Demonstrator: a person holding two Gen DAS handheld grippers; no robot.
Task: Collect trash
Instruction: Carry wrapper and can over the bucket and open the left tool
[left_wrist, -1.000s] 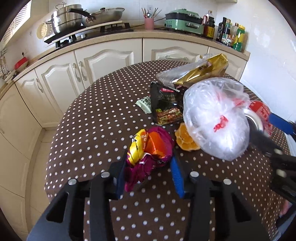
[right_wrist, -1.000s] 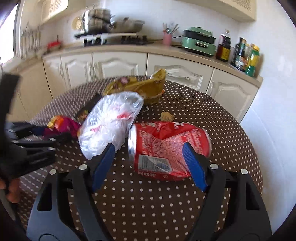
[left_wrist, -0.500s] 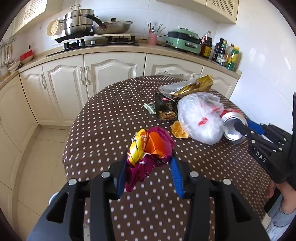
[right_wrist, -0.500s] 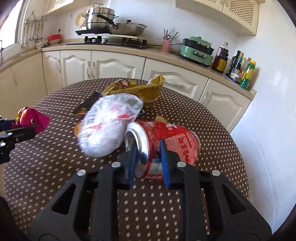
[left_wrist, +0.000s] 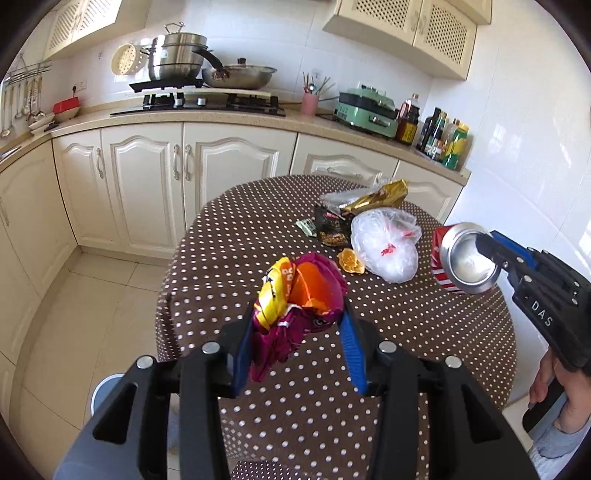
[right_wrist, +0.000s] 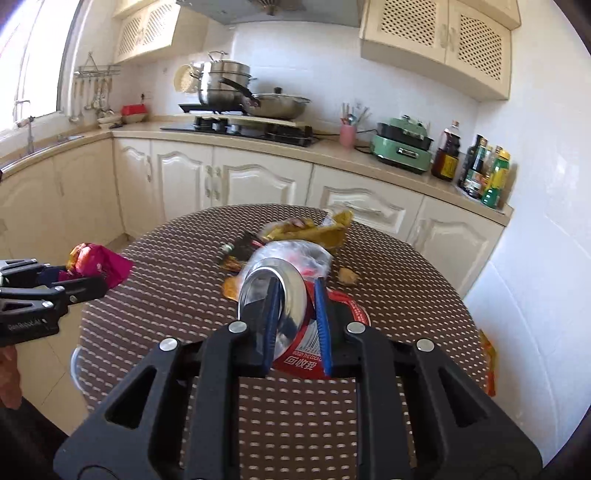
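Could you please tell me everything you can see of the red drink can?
The red can is dented metal with white print and a shiny silver end. It lies tilted between the right gripper's blue fingers, which are closing on it, one across its silver end. It appears lifted off the dotted table.

A brown tablecloth (left_wrist: 258, 236) patterned with white dots is seen over the round table. A crumpled snack wrapper (left_wrist: 299, 295) is coloured magenta, orange and yellow, framed by black grippers fitted with blue pads (left_wrist: 352, 350). A red can (left_wrist: 463, 258) printed with white lettering is shown with a shiny silver end. Nearer the far edge, a clear plastic bag (left_wrist: 384, 243) marked in red, a gold packet (left_wrist: 376, 197), a black packet (left_wrist: 330, 229) and orange peel (left_wrist: 351, 260) are pictured. Cream cabinets (left_wrist: 147, 177), a mint-green cooker (left_wrist: 369, 110) and a pink utensil cup (left_wrist: 309, 102) are visible behind.
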